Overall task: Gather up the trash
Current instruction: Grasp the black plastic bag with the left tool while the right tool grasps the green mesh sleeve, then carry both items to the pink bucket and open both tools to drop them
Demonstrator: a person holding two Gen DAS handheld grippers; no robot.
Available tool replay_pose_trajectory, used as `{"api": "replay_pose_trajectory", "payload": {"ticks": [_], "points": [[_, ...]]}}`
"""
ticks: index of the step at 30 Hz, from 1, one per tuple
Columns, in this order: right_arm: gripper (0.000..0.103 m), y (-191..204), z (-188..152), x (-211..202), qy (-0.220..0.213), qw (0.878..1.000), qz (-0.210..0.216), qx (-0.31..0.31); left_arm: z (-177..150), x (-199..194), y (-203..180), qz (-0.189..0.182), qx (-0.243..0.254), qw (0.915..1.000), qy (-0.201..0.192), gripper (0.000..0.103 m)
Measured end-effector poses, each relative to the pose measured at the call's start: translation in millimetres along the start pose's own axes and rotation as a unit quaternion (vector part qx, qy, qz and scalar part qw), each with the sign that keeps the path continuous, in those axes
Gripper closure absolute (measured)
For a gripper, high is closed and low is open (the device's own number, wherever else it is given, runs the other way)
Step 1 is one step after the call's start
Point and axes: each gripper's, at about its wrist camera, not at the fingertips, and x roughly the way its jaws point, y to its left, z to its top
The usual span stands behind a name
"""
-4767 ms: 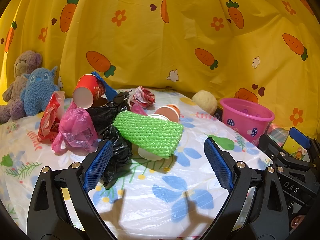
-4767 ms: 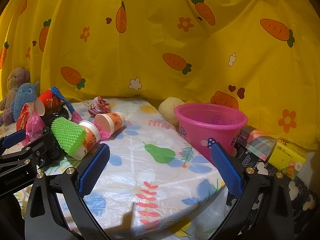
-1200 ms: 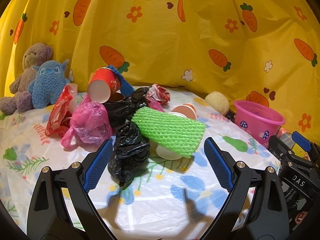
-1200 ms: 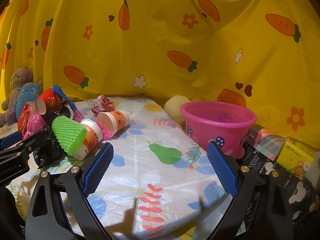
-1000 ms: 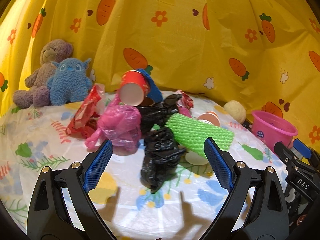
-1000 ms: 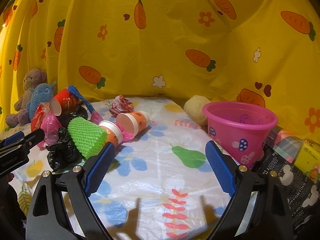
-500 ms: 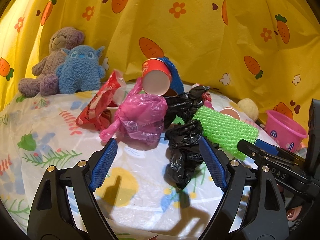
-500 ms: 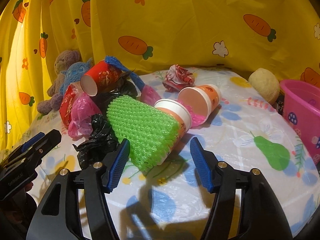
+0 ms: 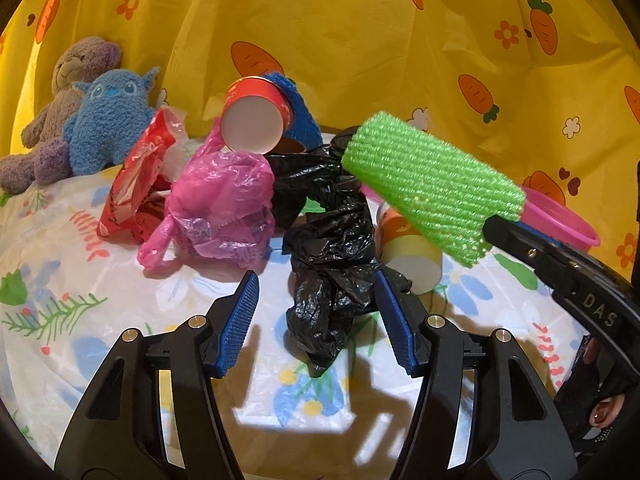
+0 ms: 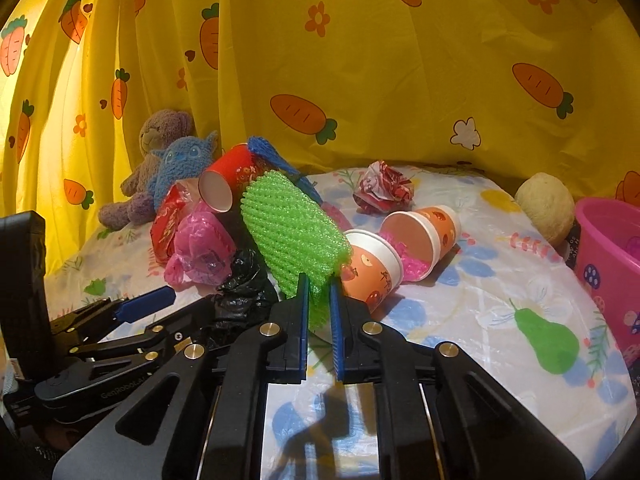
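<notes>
A table under a flower-printed plastic sheet (image 9: 60, 272) carries a trash pile. The right gripper (image 10: 319, 300), closing, pinches the near edge of a green foam net sleeve (image 10: 294, 232). The left gripper (image 9: 316, 312), half-open and closing, straddles a crumpled black plastic bag (image 9: 332, 264) without touching it.

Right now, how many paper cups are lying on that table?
3. A red cup atop the trash pile; two orange cups, one beyond the other, which touches the green foam net. More may hide underneath.
</notes>
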Motion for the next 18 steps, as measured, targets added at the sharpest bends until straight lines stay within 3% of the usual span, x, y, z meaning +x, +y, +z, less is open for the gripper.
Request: {"api": "replay_pose_trajectory", "payload": {"ticks": [8, 10, 13, 18], "points": [[0.092, -12, -1, -30, -0.033, 0.999, -0.029, -0.006, 3, 30, -4, -0.027, 0.005, 0.9975, 0.064, 0.062], [0.092, -15, -2, -34, -0.034, 0.999, -0.033, -0.002, 2, 35, -3, -0.036, 0.0, 0.9964, 0.076, 0.073], [0.092, -18, -4, -38, -0.033, 0.999, -0.042, 0.0, 0, 36, -2, -0.041, -0.004, 0.9962, 0.077, 0.087], [0.092, -24, -7, -44, -0.03, 0.998, -0.057, 0.006, -2, 25, -4, -0.026, -0.001, 0.9983, 0.053, 0.094]]}}
